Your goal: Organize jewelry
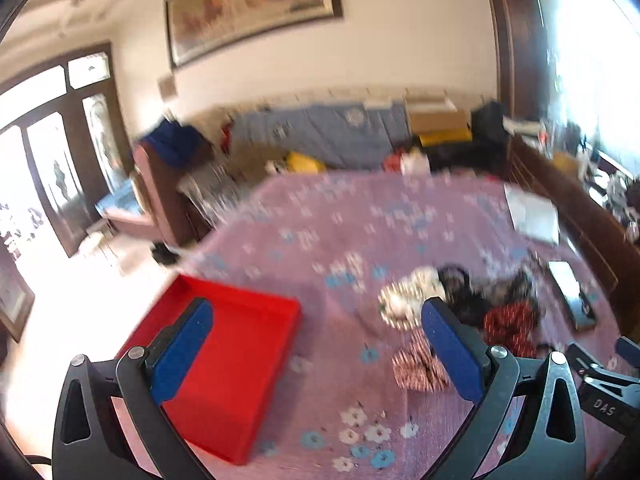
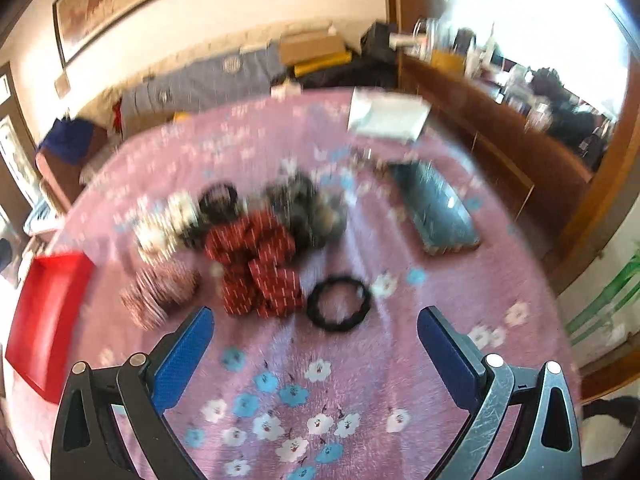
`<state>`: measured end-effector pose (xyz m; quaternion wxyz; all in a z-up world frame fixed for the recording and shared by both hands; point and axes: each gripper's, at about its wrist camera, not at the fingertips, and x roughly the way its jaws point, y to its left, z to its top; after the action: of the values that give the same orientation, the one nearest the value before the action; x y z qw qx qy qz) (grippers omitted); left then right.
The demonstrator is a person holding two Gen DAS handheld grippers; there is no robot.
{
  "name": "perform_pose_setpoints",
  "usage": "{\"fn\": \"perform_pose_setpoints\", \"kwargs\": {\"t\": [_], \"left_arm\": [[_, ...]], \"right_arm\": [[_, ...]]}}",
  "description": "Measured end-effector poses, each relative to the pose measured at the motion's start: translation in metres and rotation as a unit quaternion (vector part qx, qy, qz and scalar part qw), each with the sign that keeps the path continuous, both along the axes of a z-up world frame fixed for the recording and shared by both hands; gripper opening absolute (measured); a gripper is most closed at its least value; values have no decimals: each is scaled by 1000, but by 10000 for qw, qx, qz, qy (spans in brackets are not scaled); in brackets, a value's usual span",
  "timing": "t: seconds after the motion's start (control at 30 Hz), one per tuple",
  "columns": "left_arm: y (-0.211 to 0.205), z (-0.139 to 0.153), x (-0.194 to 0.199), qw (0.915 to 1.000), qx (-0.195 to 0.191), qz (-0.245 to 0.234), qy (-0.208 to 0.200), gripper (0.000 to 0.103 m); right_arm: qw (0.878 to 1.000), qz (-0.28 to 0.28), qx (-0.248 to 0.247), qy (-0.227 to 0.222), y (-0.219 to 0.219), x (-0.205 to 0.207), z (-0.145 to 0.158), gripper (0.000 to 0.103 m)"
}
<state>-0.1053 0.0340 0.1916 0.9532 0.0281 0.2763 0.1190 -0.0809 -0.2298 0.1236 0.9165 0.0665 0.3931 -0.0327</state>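
A pile of hair scrunchies lies on the pink flowered tablecloth: a dark red patterned one, a pink striped one, a white one, a grey one and a black hair tie. A red tray lies at the table's left; it also shows in the right wrist view. My left gripper is open and empty, above the tray's right edge, left of the pile. My right gripper is open and empty, just short of the black hair tie. Both views are blurred.
A dark phone lies right of the pile, and a white sheet at the far right. A wooden cabinet runs along the right. A sofa with a blue cover stands behind the table.
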Motion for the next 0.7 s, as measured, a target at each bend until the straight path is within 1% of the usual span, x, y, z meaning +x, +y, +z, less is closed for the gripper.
{"fn": "perform_pose_setpoints", "kwargs": {"t": [0.07,0.13,0.2,0.27,0.4,0.53,0.63,0.67,0.7], "left_arm": [[0,19,-13,9996,86,79,-263,103],[-1,33,-28,9984,151,105,-527,103],[-1,43,-40,9976,94,12,-682,103],[-2,51,-46,9980,27,-71,-625,103],[-3,60,-54,9979,32,-34,-641,103],[1,61,-56,9988,-3,-1,-484,103],[2,58,-52,9996,-10,-2,-288,103],[1,57,-51,9997,-6,-6,-259,103],[1,55,-51,9998,6,-13,-222,103]], "right_arm": [[9995,13,30,-327,5,-14,24,103],[9984,59,31,-569,9,-20,40,103],[9959,85,-152,-887,14,-27,59,103],[9928,108,-322,-1148,21,-35,74,103],[9890,-51,-536,-1378,24,-44,93,103],[9847,-148,-568,-1641,23,-53,102,103],[9786,-376,-634,-1920,22,-62,107,103],[9776,-410,-594,-1977,21,-62,106,103],[9791,-414,-472,-1933,18,-62,102,103]]}}
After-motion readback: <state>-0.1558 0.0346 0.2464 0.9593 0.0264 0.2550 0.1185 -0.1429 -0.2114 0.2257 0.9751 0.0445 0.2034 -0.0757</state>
